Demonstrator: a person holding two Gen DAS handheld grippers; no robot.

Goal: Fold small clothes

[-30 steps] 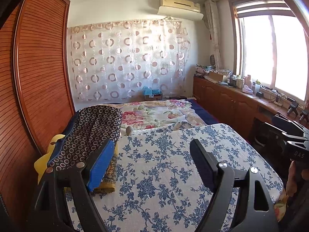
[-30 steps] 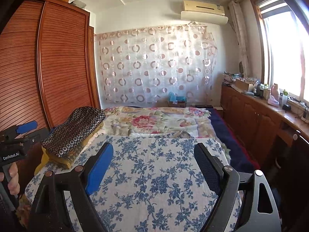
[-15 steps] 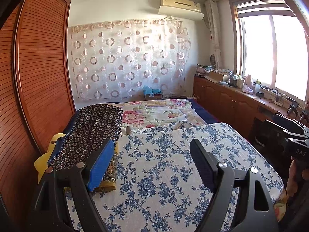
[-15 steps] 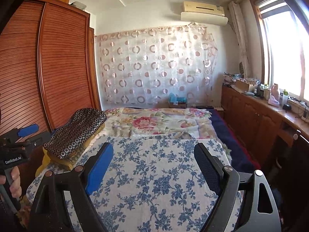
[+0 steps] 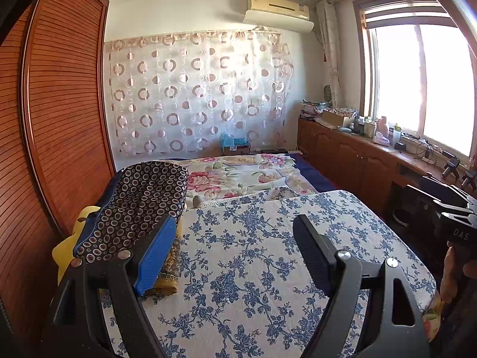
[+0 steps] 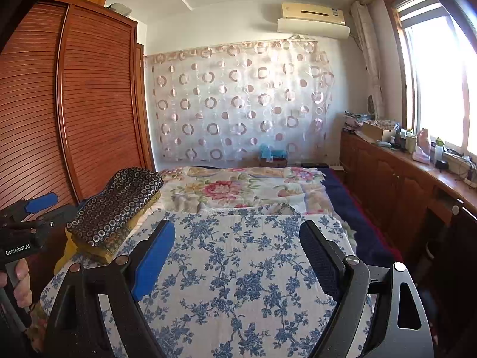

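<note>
A stack of folded clothes lies at the left edge of the blue-flowered work surface (image 5: pixel 256 256). Its top piece is a dark cloth with small rings (image 5: pixel 140 205); a yellow patterned piece (image 5: pixel 170 274) lies under it. The stack also shows in the right wrist view (image 6: pixel 119 208). My left gripper (image 5: pixel 235 238) is open and empty, held above the surface beside the stack. My right gripper (image 6: pixel 238 241) is open and empty above the flowered surface (image 6: pixel 238 283). The left gripper's body shows at the left edge of the right wrist view (image 6: pixel 26 226).
A bed with a floral quilt (image 5: pixel 238 176) lies behind the surface. A wooden wardrobe (image 5: pixel 59 119) stands on the left. A low wooden cabinet with clutter (image 5: pixel 357 155) runs along the window on the right. A curtain with rings (image 5: pixel 196 95) covers the far wall.
Both views have tilted up slightly. The grippers stay open and empty, and the stack of clothes has not moved.
</note>
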